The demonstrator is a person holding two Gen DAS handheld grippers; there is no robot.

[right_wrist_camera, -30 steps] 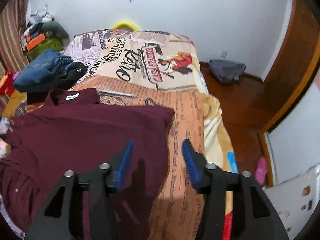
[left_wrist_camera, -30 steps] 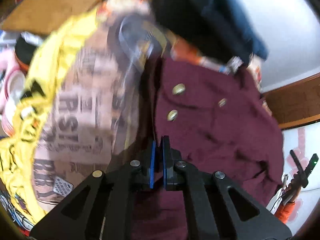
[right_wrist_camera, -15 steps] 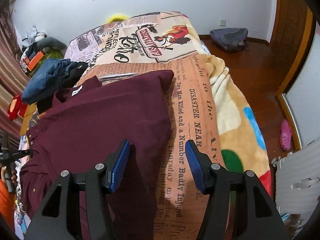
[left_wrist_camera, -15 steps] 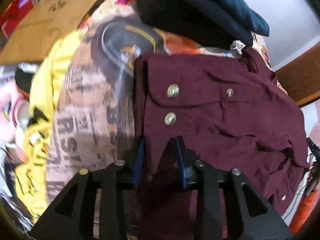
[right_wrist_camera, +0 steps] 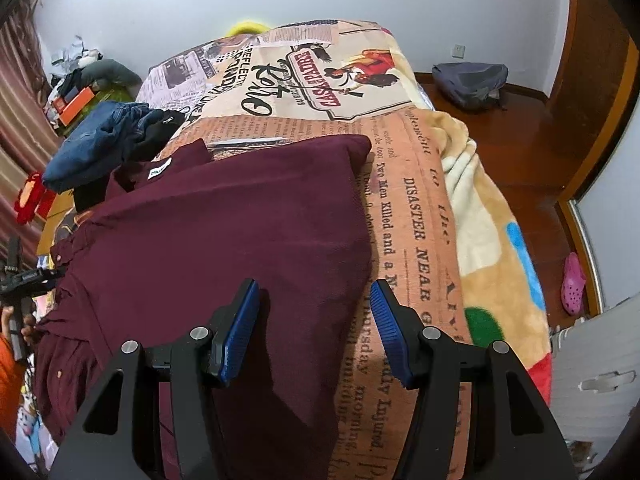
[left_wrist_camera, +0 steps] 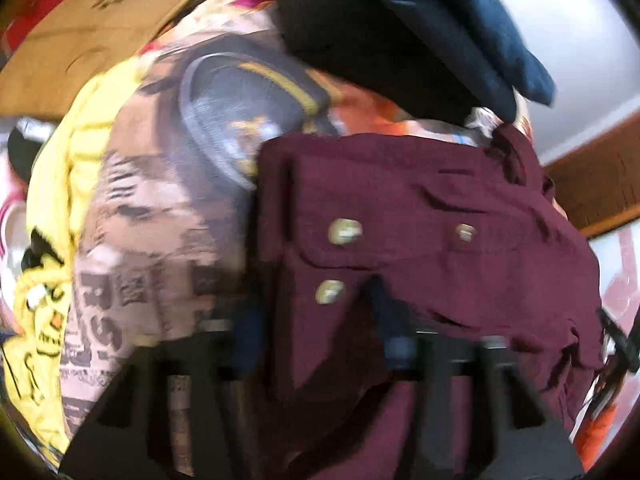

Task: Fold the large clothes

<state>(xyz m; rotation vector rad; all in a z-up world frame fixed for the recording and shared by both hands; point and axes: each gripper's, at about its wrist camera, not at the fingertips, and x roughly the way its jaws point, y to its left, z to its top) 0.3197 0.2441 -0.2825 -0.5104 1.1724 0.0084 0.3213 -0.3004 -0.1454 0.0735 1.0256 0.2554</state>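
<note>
A large maroon button shirt (right_wrist_camera: 224, 240) lies spread on the bed, collar and white label toward the far left. In the left wrist view its cuff with brass buttons (left_wrist_camera: 400, 248) drapes over my left gripper (left_wrist_camera: 320, 328), whose jaws stand apart with loose cloth between them; the view is blurred. My right gripper (right_wrist_camera: 314, 328) is open and empty, hovering over the shirt's right edge, one finger (right_wrist_camera: 236, 332) above the cloth and the other above the blanket.
A newspaper-print blanket (right_wrist_camera: 412, 248) covers the bed. A pile of jeans and dark clothes (right_wrist_camera: 108, 140) sits at the far left; it also shows in the left wrist view (left_wrist_camera: 400, 28). A grey bag (right_wrist_camera: 468, 84) and pink shoe (right_wrist_camera: 574, 284) lie on the floor at right.
My left gripper was shut, then opened, and the maroon cuff now lies loose over it. My right gripper stayed open and shifted over the shirt's right edge.
</note>
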